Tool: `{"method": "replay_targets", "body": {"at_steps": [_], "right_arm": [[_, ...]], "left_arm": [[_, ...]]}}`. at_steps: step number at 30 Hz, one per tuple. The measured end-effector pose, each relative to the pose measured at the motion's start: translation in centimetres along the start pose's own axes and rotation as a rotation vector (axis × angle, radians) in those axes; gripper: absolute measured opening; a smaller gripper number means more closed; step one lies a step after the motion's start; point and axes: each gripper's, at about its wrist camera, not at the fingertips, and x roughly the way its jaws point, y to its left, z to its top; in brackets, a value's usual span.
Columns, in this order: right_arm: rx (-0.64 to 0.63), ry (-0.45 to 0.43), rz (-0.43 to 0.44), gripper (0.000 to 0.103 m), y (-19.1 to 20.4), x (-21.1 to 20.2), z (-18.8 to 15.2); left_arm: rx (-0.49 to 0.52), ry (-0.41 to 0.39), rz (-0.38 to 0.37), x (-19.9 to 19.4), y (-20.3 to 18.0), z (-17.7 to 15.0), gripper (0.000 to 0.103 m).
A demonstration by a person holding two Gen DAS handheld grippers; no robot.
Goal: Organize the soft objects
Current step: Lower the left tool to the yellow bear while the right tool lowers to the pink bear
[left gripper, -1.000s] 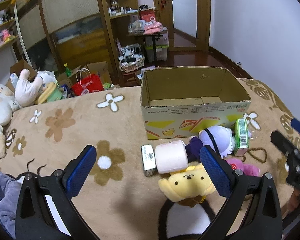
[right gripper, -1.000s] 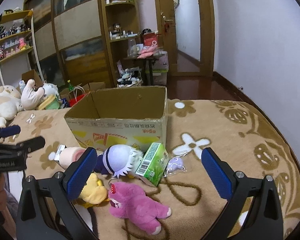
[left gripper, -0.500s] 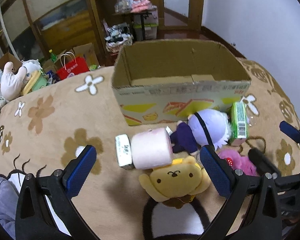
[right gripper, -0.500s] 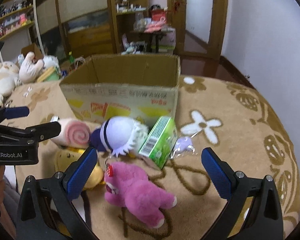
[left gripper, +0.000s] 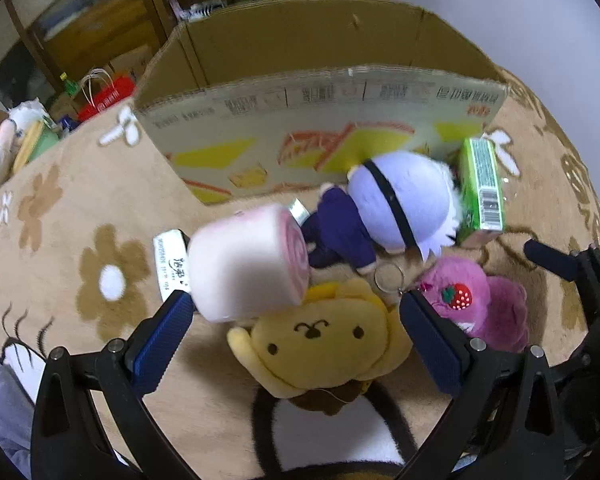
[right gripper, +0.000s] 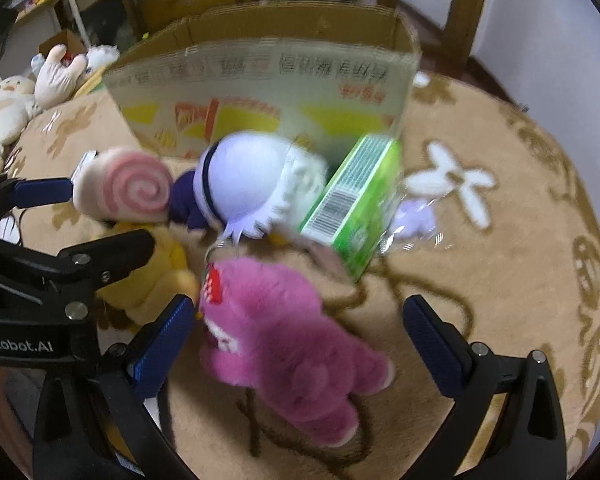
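An open cardboard box (left gripper: 320,108) stands on a tan flowered blanket (left gripper: 60,216) and serves as the landmark here. Its flaps are up; the part of its inside that shows in the left wrist view is bare cardboard wall, and the floor of the box is hidden behind the near wall, so what lies in it cannot be told.

All the soft things lie outside, in front of the box's printed near wall. A purple-headed plush doll (left gripper: 400,204) lies closest to that wall, touching a green carton (left gripper: 482,192) that stands by the box's right front corner. A pink swirl roll plush (left gripper: 248,264) lies in front of the box's left half, with a small white packet (left gripper: 168,264) just beside it on the side away from the doll. Farther from the box, a yellow dog plush (left gripper: 320,340) lies partly under the roll, and a pink bear plush (right gripper: 284,344) lies beside it. A small clear bag (right gripper: 414,216) sits just past the green carton.

The left gripper (left gripper: 296,332) hangs with its jaws spread wide on either side of the yellow dog plush, gripping nothing. The right gripper (right gripper: 300,336) likewise has its jaws released, straddling the pink bear plush without pinching it.
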Motion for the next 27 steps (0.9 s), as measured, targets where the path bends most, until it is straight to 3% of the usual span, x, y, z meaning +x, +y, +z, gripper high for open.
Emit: {"method": "replay_targets", "body": {"at_steps": [10, 27], "right_arm": [[-0.038, 0.089, 0.018, 0.103, 1.5, 2.5, -0.4], [-0.036, 0.101, 0.025, 0.103, 0.8, 2.9, -0.3]], "left_arm": [[0.088, 0.001, 0.037, 0.8, -1.7, -0.1, 0.102], [0.000, 0.047, 0.019, 0.3, 0.2, -0.3, 0.102]]}}
